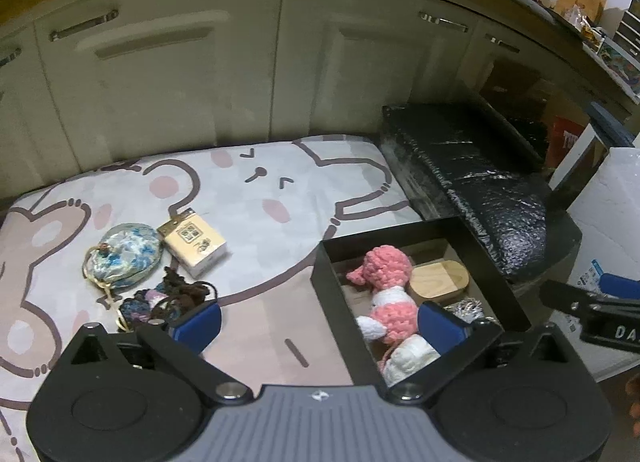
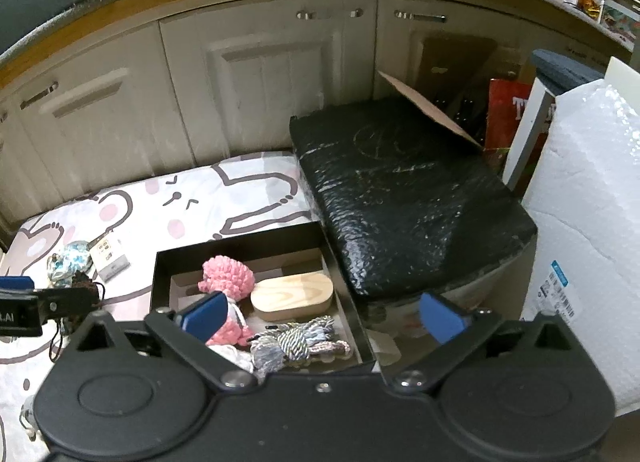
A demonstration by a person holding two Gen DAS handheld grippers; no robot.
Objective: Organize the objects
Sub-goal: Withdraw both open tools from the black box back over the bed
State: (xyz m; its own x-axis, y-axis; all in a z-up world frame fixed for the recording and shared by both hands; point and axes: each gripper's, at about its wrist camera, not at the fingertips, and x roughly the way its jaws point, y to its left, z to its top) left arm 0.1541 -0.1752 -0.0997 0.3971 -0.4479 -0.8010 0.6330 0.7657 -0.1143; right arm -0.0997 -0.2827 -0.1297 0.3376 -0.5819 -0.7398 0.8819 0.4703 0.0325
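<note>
One pink crocheted doll [image 1: 384,282] (white-banded) lies inside black box [image 1: 496,282].

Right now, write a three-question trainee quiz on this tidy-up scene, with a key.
1. True or false: the pink crochet doll lies inside the black box.
2. Which item still lies on the cartoon sheet, outside the box? A) wooden oval case B) small cream carton C) grey rope toy
3. Fill in: both the left tongs and the right tongs are ____ and hold nothing.

Key: 1 true; 2 B; 3 open.
</note>
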